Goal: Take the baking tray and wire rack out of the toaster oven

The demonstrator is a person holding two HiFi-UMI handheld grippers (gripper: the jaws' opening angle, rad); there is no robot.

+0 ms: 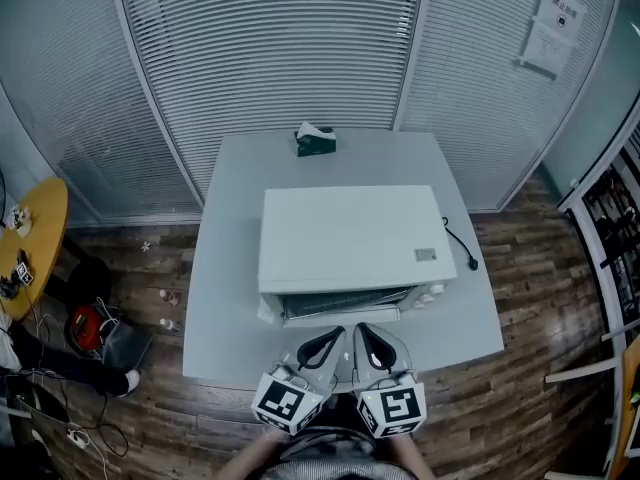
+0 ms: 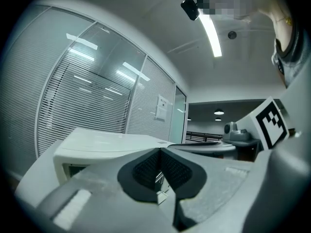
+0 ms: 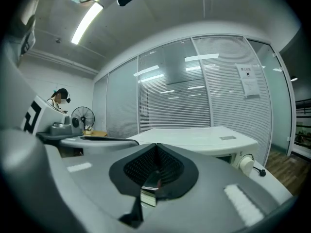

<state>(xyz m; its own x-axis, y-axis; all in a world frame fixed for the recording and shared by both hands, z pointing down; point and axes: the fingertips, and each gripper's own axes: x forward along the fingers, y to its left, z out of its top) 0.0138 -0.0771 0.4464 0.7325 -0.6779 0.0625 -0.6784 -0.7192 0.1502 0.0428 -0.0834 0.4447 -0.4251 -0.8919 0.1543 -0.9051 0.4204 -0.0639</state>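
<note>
1. Toaster oven [image 1: 350, 238]: white, at the centre of the head view, standing on the pale table [image 1: 230, 328]. Its front faces the lower edge of the frame, and its knobs [image 1: 432, 293] are at the lower right corner of the front. A black cable [image 1: 460, 246] trails off its right side.
2. Baking tray and wire rack: I cannot pick either out separately. Only pale streaks show behind the dark front window [image 1: 340, 303], and nothing of either lies outside the oven.
3. Left gripper [image 1: 335, 336]: at lower centre, just short of the oven front. In the left gripper view its jaws are pressed together with nothing between the pads [image 2: 148, 169].
4. Right gripper [image 1: 362, 334]: just beside the left one and pointing the same way. In the right gripper view its jaws are likewise closed and empty.
5. Dark green box [image 1: 316, 140]: at the table's far edge, above the oven in the frame.
6. Round yellow table [image 1: 35, 238]: at the left edge.
7. Paper notice [image 1: 552, 28]: on the glass wall, upper right.
</note>
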